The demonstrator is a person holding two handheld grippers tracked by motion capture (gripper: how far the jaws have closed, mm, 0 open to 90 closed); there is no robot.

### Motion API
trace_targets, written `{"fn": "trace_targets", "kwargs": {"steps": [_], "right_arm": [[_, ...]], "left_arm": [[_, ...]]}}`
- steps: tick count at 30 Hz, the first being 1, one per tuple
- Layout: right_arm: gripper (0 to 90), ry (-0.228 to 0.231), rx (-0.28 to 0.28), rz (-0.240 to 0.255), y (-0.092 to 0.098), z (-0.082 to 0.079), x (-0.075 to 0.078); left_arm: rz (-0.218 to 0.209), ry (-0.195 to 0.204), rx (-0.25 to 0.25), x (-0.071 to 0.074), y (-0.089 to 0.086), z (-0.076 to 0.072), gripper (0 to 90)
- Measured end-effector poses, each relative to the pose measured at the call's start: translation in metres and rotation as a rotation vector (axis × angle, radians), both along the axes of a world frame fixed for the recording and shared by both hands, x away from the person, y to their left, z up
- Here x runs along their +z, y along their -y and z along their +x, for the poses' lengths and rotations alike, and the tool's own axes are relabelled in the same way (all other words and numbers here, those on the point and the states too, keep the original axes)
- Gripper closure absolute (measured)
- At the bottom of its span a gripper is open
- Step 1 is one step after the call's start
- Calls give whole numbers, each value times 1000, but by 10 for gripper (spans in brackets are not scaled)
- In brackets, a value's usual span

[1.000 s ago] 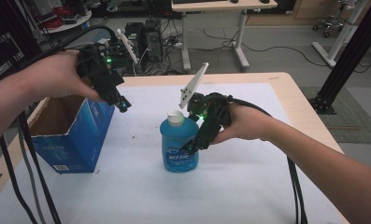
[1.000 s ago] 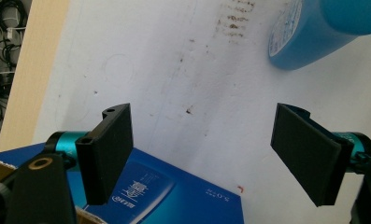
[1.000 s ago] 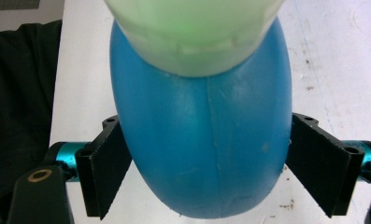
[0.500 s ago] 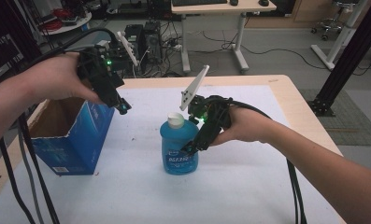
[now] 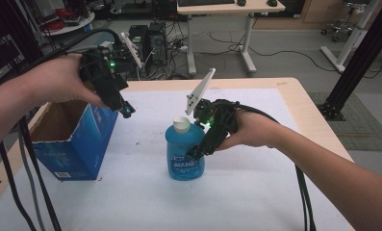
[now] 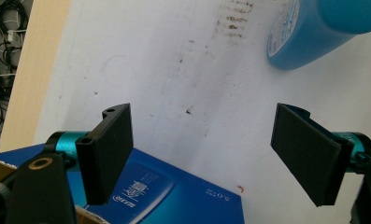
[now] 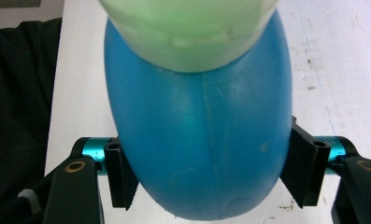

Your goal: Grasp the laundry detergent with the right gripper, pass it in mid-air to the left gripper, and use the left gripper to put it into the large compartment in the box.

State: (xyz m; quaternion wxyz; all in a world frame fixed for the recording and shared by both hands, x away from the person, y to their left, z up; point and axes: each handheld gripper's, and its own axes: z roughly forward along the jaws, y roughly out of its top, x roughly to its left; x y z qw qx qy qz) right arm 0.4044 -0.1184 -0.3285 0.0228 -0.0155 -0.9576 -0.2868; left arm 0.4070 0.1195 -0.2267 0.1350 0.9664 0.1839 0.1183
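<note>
My right claw point(image 7: 206, 172) is clamped on the blue bottle point(image 5: 185, 153), one jaw pressed to each side of its body, and the bottle stands upright with its white cap point(image 5: 181, 123) on top, near the middle of the white-covered bench point(image 5: 256, 192). My left claw point(image 6: 211, 154) hangs with its jaws spread wide and nothing between them, above the right edge of the open blue box point(image 5: 73, 139) at the bench's left side, well apart from the bottle.
</note>
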Motion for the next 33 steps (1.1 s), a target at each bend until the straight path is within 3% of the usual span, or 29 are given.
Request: {"fn": "trace_targets", "kwargs": {"steps": [33], "right_arm": [[445,-7,19,2,-2,-1,-6]], "left_arm": [[-2,-4,-7,1,-1,-1,213]]}}
